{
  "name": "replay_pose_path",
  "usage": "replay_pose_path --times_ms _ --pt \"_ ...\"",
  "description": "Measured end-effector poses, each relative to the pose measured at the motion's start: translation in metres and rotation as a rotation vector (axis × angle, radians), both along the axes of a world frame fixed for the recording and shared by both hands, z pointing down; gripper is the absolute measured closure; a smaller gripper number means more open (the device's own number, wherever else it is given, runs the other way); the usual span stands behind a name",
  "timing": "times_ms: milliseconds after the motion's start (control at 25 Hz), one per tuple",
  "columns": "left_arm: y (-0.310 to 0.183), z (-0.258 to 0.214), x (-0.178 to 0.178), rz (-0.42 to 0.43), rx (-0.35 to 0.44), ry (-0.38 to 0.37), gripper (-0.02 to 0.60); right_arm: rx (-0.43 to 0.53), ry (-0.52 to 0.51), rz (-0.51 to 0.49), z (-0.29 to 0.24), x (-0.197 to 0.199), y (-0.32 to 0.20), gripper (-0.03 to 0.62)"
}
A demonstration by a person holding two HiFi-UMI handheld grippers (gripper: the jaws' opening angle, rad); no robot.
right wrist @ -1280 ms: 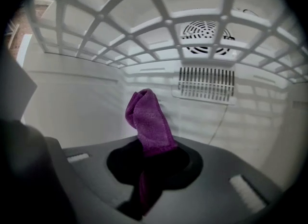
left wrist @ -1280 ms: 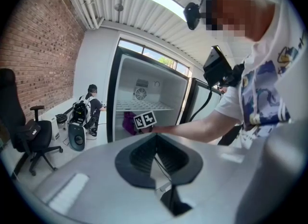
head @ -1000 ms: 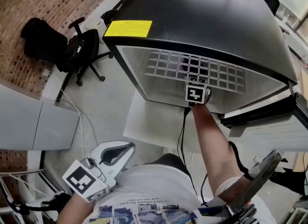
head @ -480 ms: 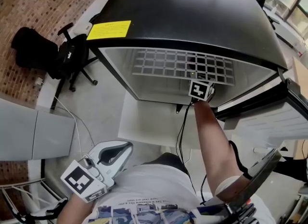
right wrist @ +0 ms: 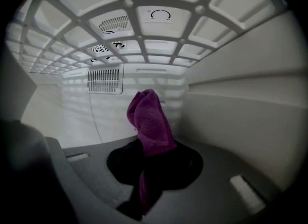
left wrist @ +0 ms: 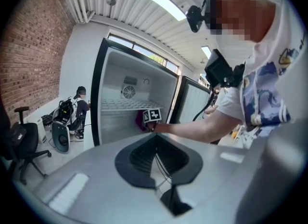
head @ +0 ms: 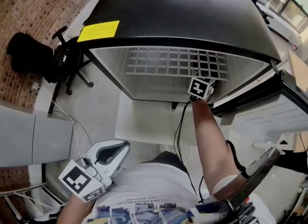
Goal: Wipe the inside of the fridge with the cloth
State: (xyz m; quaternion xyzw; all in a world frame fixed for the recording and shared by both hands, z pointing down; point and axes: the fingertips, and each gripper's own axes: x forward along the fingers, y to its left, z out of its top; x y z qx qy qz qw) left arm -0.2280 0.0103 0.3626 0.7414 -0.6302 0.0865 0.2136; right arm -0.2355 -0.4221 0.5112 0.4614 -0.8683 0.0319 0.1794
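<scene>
The black fridge (head: 183, 11) stands open, with a white wire shelf (head: 173, 64) at the top of its cavity. My right arm reaches in under that shelf, and only the right gripper's marker cube (head: 200, 87) shows from above. The right gripper (right wrist: 147, 153) is shut on a purple cloth (right wrist: 148, 119). The cloth sticks up in front of the white back wall, close to the right side wall (right wrist: 240, 112). From the left gripper view the cloth (left wrist: 140, 120) shows beside the cube. My left gripper (head: 119, 148) hangs low by my body, jaws together and empty.
The open fridge door (head: 269, 117) stands at the right. A black office chair (head: 67, 59) and a dark bag (head: 26, 54) sit left of the fridge. Cables (head: 179, 131) trail on the floor. A vent grille (right wrist: 105, 80) is on the back wall. A person (left wrist: 79, 110) stands far off.
The right gripper with the cloth has slid a little to the right under the wire shelf, toward the fridge's right wall. The left gripper has stayed put.
</scene>
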Motion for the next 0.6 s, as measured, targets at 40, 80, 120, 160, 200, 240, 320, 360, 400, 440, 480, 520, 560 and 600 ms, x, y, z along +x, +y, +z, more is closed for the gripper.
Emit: replay_pose_path --times_ms 40,80,120,160,200,240,320,360,400,440,480,520,560,600 --pt "0.000 0.000 0.000 0.002 -0.001 0.000 0.575 -0.002 -0.001 0.001 0.001 0.000 0.001 0.542" --pt "0.000 0.000 0.000 0.004 -0.001 0.001 0.575 -0.006 -0.001 0.005 0.002 0.001 0.001 0.542" --pt "0.000 0.000 0.000 0.006 0.000 0.002 0.575 -0.009 -0.001 0.011 0.002 0.002 0.002 0.542" --pt "0.000 -0.001 0.000 0.008 0.002 0.003 0.575 -0.011 -0.001 0.016 0.002 0.003 0.002 0.542" --pt "0.000 -0.001 -0.001 0.009 0.003 0.003 0.575 -0.012 -0.001 0.018 0.003 0.003 0.002 0.542" --pt "0.001 -0.002 -0.001 0.009 0.005 0.004 0.575 -0.013 -0.001 0.016 0.004 0.003 0.002 0.542" --pt "0.002 -0.002 -0.002 0.008 0.006 0.007 0.575 -0.019 -0.002 0.013 0.005 0.003 0.003 0.542" --pt "0.003 -0.001 -0.003 0.008 0.006 0.009 0.576 -0.024 -0.009 0.016 0.004 0.005 0.004 0.542" --pt "0.004 -0.001 -0.003 0.009 0.006 0.011 0.575 -0.031 -0.025 0.021 0.002 0.007 0.005 0.542" --pt "0.005 -0.001 -0.003 0.012 0.007 0.014 0.575 -0.037 -0.047 0.025 0.000 0.008 0.008 0.542" --pt "0.006 -0.001 -0.003 0.014 0.008 0.016 0.575 -0.042 -0.072 0.027 -0.003 0.009 0.011 0.542" --pt "0.008 0.000 -0.004 0.016 0.008 0.019 0.575 -0.046 -0.097 0.030 -0.005 0.010 0.014 0.542" --pt "0.010 0.000 -0.004 0.017 0.009 0.021 0.575 -0.051 -0.120 0.038 -0.007 0.012 0.018 0.542" --pt "0.011 0.000 -0.005 0.019 0.011 0.022 0.575 -0.060 -0.141 0.050 -0.008 0.013 0.020 0.542"
